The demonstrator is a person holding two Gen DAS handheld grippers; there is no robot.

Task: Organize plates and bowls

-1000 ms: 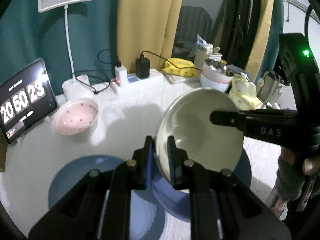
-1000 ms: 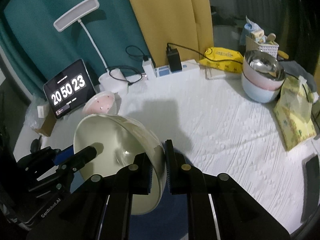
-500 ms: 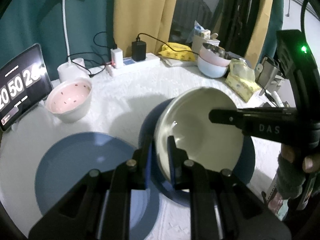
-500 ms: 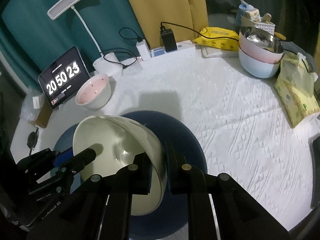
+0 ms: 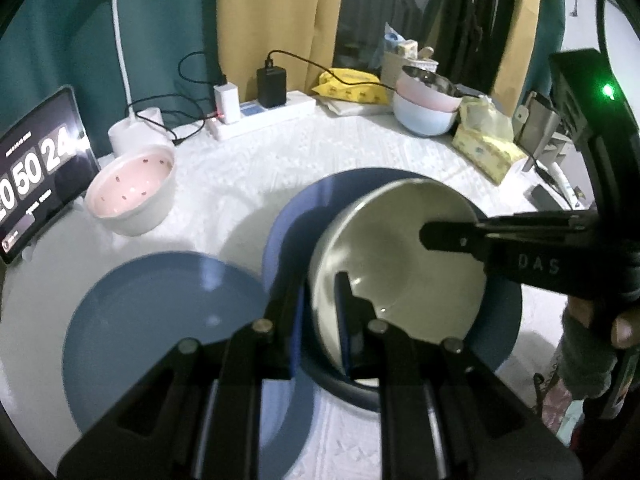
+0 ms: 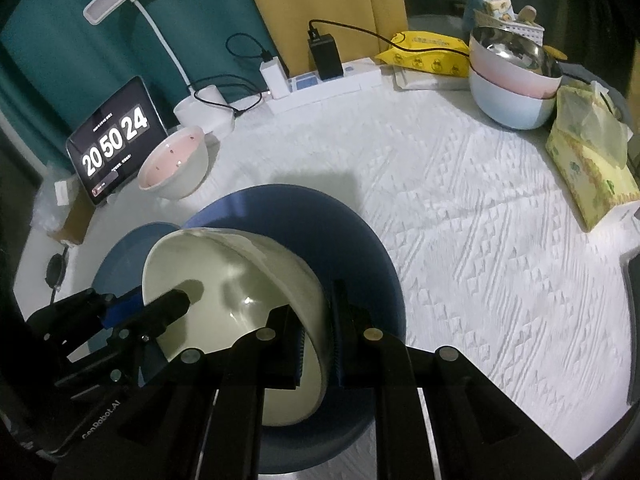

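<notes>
A cream bowl is held by both grippers over a dark blue plate. My left gripper is shut on the bowl's near rim. My right gripper is shut on the opposite rim of the bowl, which hangs just above the dark blue plate. A lighter blue plate lies on the table to the left. A pink-lined bowl stands at the back left. A stack of bowls stands at the back right.
A tablet clock and a white lamp base stand at the back left. A power strip with chargers lies along the back. Yellow packets and a tissue pack sit on the right of the white tablecloth.
Both grippers have lowered the cream bowl toward the dark blue plate. The table and both blue plates now show more fully below.
</notes>
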